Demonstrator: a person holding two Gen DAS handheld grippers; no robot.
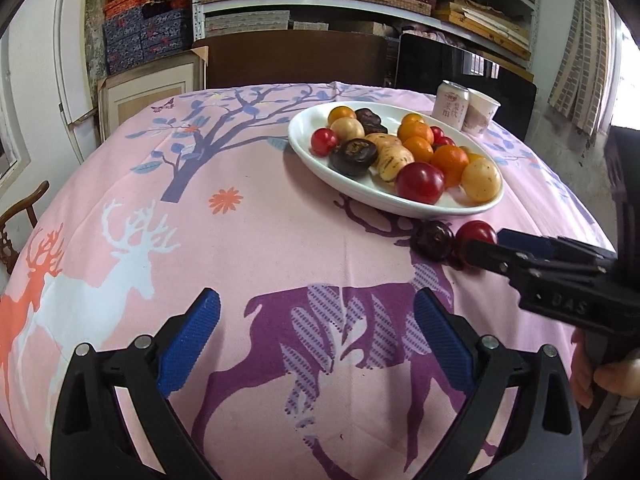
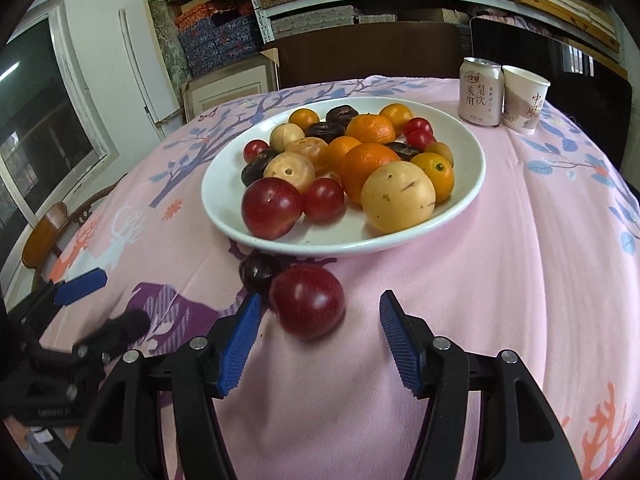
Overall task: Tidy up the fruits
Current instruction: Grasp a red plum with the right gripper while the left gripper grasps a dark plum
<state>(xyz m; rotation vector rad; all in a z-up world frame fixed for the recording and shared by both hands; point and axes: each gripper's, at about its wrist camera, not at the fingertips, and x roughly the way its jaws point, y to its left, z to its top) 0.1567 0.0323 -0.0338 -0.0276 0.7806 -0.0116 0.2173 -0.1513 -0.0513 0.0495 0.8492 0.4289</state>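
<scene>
The right gripper [image 2: 316, 344] is standing spread wide, holding nothing, with the red plum [image 2: 307, 301] lying on the pink tablecloth [image 2: 460, 300] just ahead of its fingers, nearer the left pad [image 2: 239, 346] than the right one. Just beyond the plum, a dark round fruit [image 2: 259, 270] is sitting near it, up against the near rim of the white plate [image 2: 464, 200], which is already carrying the heap of oranges, yellow fruits and small red ones. The left gripper [image 1: 316, 344] is likewise gaping and empty, hovering over the purple deer print with no fruit between its pads. By the look of it, the step in hand is gathering the last two loose fruits onto the plate, the red plum first. The next move is calling for a short push forward and a slight shift so the plum is centred between the pads, then a gentle squeeze, since a round fruit may be rolling away toward its dark neighbour if nudged.
</scene>
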